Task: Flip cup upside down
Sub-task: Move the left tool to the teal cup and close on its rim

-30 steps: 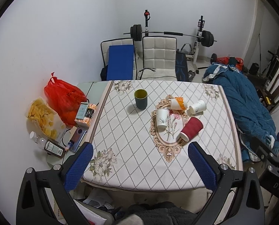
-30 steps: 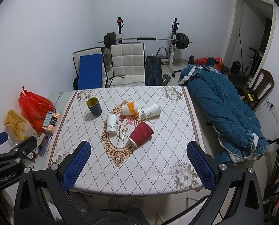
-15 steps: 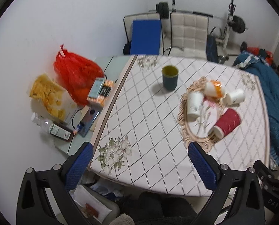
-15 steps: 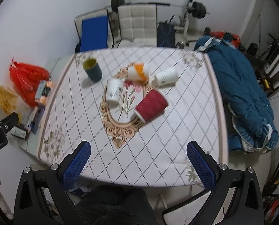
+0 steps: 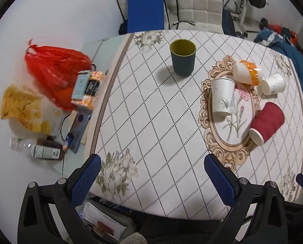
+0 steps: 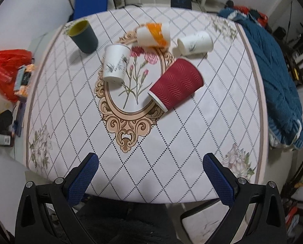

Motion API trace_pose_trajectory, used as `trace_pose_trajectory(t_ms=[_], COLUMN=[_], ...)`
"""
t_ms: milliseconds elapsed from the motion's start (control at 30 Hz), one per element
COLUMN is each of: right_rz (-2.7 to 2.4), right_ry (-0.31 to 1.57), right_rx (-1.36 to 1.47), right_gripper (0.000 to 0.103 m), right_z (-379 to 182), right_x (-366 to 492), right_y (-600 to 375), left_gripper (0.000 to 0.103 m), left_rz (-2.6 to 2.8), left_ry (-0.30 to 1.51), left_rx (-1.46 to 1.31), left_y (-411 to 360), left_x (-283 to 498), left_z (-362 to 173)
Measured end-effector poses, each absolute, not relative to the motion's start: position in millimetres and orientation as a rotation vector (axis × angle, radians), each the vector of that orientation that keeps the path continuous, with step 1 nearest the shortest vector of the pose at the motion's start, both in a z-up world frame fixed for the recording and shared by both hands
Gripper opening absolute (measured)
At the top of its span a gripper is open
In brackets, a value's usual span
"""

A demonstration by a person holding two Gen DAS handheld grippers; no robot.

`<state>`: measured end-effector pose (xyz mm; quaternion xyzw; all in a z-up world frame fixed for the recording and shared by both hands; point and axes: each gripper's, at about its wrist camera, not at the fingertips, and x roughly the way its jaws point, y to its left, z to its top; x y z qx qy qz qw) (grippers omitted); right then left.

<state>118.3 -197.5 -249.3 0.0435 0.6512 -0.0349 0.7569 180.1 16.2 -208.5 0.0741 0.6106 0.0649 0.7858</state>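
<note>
Both hand-held grippers spread wide, empty — left hand-held gripper (image 5: 152,174) and right hand-held gripper (image 6: 150,172) hang over the bench (image 6: 171,142) near edge. Dark cup (image 5: 183,58) upright at far left; 4 paper cups mid-bench — red cup (image 6: 176,84) on its side.

Dark teal cup (image 5: 183,58) with yellow inside, ribbed red cup (image 6: 176,84), apparently floral white cup (image 6: 116,63).
</note>
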Motion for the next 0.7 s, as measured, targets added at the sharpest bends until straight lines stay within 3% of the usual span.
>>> trace_pose_trajectory(t_ms=[200, 700], right_rz=[-0.145, -0.303], right_ry=[1.504, 1.547], right_rx=[0.140, 0.148], right_gripper=[0.103, 0.103], right_z=[-291, -332], right_x=[148, 223], right_y=[-197, -213], left_gripper=[0.103, 0.103], left_rz=[0.103, -0.013], left_ry=[1.340, 1.127], left_rx=[0.190, 0.341], left_y=[23, 4], left_x=[232, 344], left_z=[-243, -316])
